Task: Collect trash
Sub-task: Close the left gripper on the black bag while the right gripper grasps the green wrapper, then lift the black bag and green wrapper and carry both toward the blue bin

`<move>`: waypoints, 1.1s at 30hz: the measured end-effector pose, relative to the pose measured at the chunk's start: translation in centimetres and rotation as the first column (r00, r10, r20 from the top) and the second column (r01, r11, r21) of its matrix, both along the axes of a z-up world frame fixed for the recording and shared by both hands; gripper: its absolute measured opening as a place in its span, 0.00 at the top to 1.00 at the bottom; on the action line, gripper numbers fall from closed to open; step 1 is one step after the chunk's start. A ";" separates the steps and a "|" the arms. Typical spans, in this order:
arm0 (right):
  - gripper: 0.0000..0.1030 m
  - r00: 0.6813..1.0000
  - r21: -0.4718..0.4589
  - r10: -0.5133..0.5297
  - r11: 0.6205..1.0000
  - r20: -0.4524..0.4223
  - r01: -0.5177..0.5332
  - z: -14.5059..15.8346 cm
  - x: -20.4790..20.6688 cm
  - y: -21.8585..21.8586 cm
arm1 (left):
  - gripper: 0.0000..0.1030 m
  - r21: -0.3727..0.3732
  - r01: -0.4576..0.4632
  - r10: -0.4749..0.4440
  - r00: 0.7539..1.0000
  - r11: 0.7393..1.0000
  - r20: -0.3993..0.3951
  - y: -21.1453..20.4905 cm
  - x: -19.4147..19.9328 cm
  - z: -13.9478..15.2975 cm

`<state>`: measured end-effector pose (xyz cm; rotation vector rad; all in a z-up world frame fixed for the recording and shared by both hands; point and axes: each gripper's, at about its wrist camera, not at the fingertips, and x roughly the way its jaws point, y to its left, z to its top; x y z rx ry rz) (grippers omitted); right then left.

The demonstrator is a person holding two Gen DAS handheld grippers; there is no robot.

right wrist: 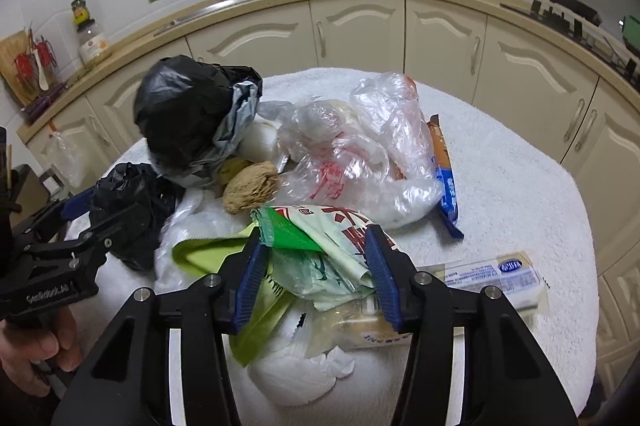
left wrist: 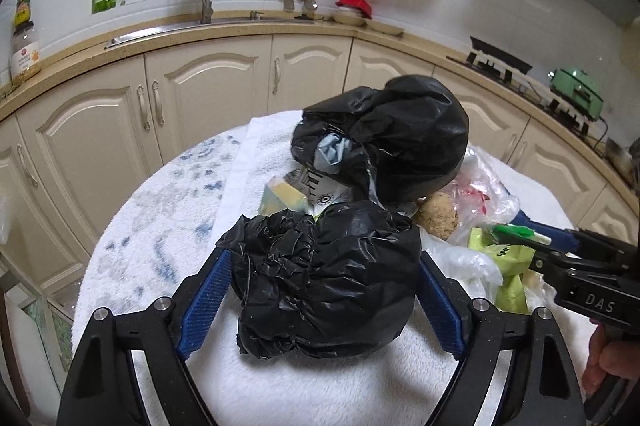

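A pile of trash lies on a white towel-covered table [left wrist: 320, 378]. In the left wrist view a crumpled black plastic bag [left wrist: 324, 278] fills the gap of my left gripper [left wrist: 324, 256], and both blue pads touch its sides. A bigger black bag [left wrist: 400, 134] stands behind it. In the right wrist view my right gripper [right wrist: 314, 236] is closed on a green-and-white plastic wrapper [right wrist: 320, 246], pads pressing both sides. A yellow-green packet [right wrist: 208, 254] lies under its left finger. The left gripper [right wrist: 76, 210] shows at the left with the small black bag [right wrist: 120, 202].
Clear plastic bags [right wrist: 360, 154], a brown lump [right wrist: 250, 192], a blue-and-orange snack wrapper [right wrist: 446, 186], a white label packet [right wrist: 496, 274] and crumpled tissue [right wrist: 296, 374] lie around. Cream kitchen cabinets [left wrist: 208, 90] and a counter with a sink curve behind the table.
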<state>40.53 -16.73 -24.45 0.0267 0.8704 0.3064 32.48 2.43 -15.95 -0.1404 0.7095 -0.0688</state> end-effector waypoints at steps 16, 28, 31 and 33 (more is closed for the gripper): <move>0.46 0.996 -0.031 0.032 0.999 -0.082 -0.034 -1.5 1.4 -1.6 | 0.18 -0.001 0.011 -0.011 1.000 1.000 -0.001 -0.5 -3.1 1.0; 0.58 1.000 0.043 0.014 0.999 0.011 -0.014 -0.6 -0.2 -2.5 | 0.20 0.005 0.028 -0.028 0.999 1.000 0.028 -1.4 -4.1 2.2; 0.58 0.999 0.082 0.002 0.997 0.035 -0.005 0.2 -1.1 -2.9 | 0.21 0.011 0.037 -0.038 0.998 0.999 0.046 -1.9 -4.8 2.8; 0.58 0.998 0.108 -0.003 0.994 0.055 -0.003 1.1 -1.9 -3.3 | 0.26 0.007 0.043 -0.044 0.997 0.999 0.058 -2.2 -5.3 3.4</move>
